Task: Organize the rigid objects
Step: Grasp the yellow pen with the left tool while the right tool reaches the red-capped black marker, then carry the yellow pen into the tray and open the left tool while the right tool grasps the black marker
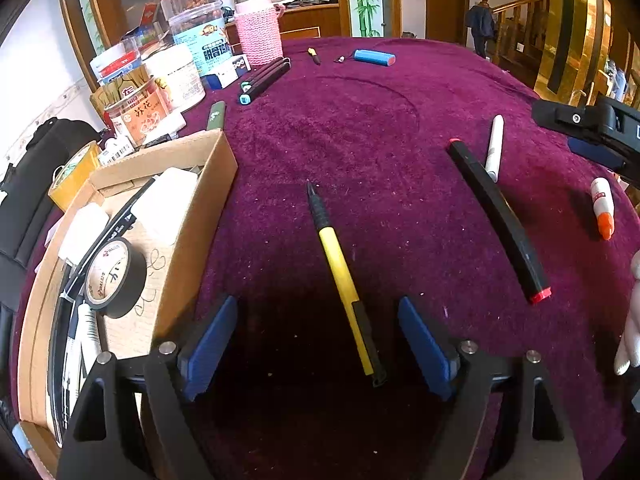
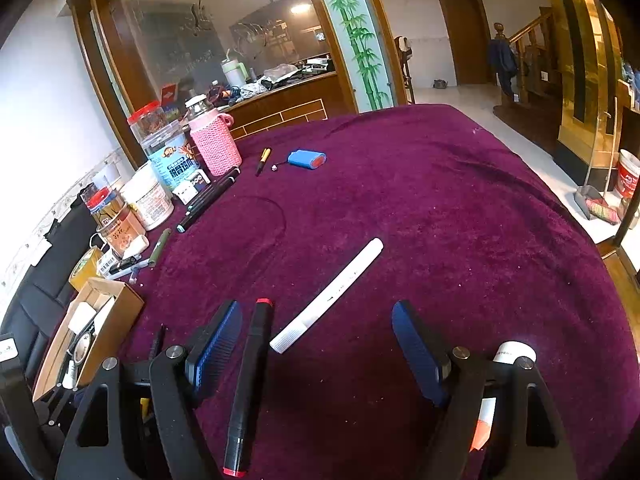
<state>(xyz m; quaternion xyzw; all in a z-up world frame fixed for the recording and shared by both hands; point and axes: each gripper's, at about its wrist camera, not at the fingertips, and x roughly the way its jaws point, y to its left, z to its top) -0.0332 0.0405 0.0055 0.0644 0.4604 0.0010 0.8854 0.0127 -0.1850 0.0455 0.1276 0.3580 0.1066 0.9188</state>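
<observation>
A yellow and black pen (image 1: 340,268) lies on the purple cloth, its rear end between the wide-apart blue pads (image 1: 212,344) of my left gripper (image 1: 318,344), which is open and not touching it. To the left of that gripper stands an open cardboard box (image 1: 200,216) holding a black tape roll (image 1: 116,278) and white items. My right gripper (image 2: 316,348) is open too. A black marker with red ends (image 2: 250,380) lies just inside its left pad, and a white marker (image 2: 332,292) lies ahead between the fingers. An orange and white tube (image 2: 486,412) sits under its right finger.
Jars, cans and a pink knitted bottle (image 2: 214,144) crowd the table's far left edge, with dark markers (image 1: 264,78) in front of them. A blue battery pack (image 2: 306,159) and a small pen (image 2: 263,160) lie farther back. The purple tablecloth (image 2: 460,220) stretches to the right.
</observation>
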